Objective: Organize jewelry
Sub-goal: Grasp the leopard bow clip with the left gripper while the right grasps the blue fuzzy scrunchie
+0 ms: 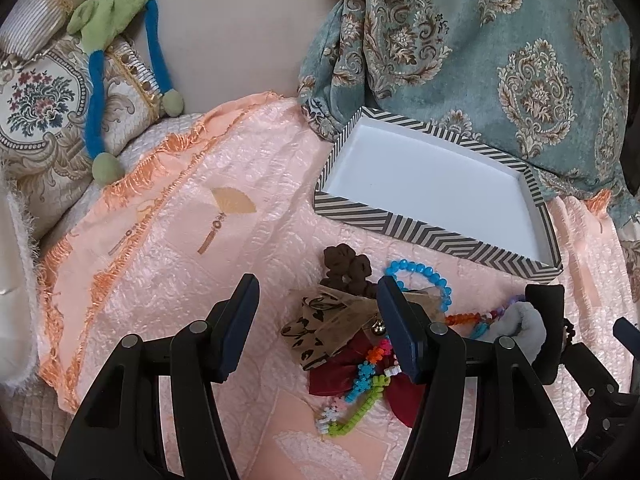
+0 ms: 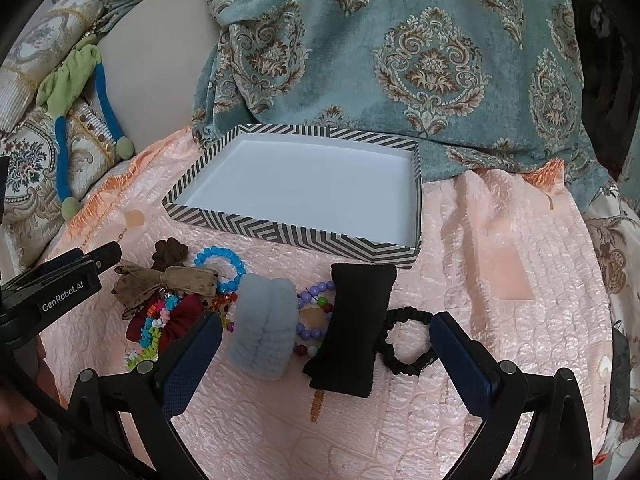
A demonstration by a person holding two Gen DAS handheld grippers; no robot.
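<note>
A striped box [image 1: 432,236] [image 2: 288,232] with a white inside sits on the pink quilt. Before it lies a heap of jewelry and hair pieces: a brown scrunchie [image 1: 346,266], a blue bead bracelet [image 1: 420,270] [image 2: 222,258], a tan bow [image 1: 328,320] [image 2: 168,280], a dark red bow [image 1: 340,374], coloured bead strings [image 1: 360,396], a fluffy grey-blue band [image 2: 264,328], a black cushion [image 2: 352,320], a black scrunchie [image 2: 408,340]. My left gripper [image 1: 318,330] is open over the tan bow. My right gripper [image 2: 326,354] is open around the fluffy band and cushion.
A teal patterned cloth [image 2: 400,60] hangs behind the box. Embroidered cushions [image 1: 36,112] and a green and blue fabric toy [image 1: 116,20] lie at the left. The pink quilt [image 2: 500,280] spreads to the right of the heap.
</note>
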